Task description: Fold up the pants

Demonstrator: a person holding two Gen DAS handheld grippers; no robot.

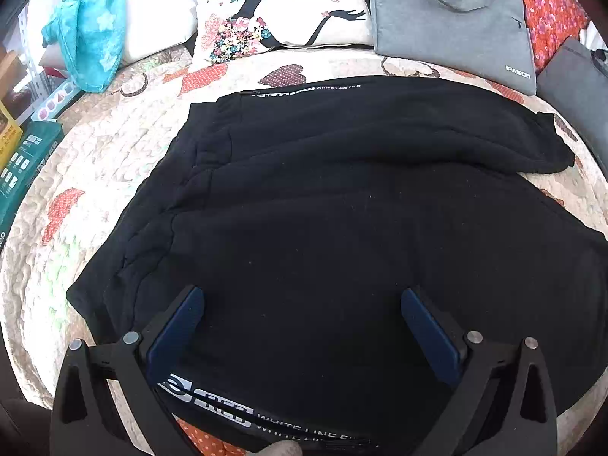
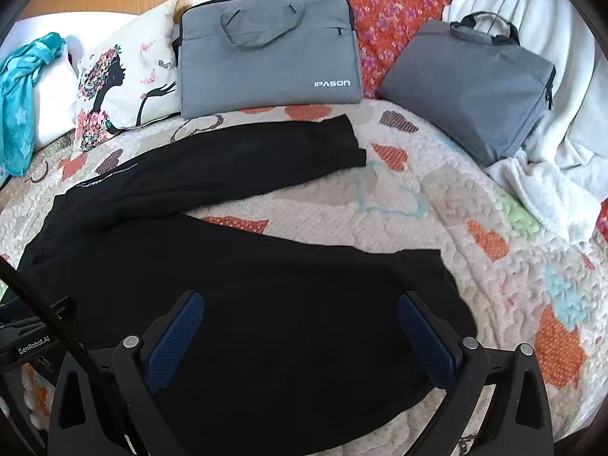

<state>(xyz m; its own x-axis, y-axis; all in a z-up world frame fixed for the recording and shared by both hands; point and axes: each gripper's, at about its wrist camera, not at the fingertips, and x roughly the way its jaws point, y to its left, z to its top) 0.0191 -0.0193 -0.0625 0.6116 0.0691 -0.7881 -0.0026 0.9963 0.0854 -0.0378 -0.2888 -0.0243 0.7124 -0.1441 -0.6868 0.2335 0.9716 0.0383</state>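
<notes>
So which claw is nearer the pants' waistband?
Left. The left claw hangs open over the waistband end; the right claw is open over the near leg cuff.

Bed covered by a quilt (image 2: 437,205) with a heart pattern. Lying directly on it: black pants (image 2: 235,277), spread flat with the two legs apart; a printed pillow (image 2: 125,87), a laptop bag (image 2: 266,60) and a second grey bag (image 2: 467,91) along the far edge; a white towel (image 2: 547,197) at right.
</notes>
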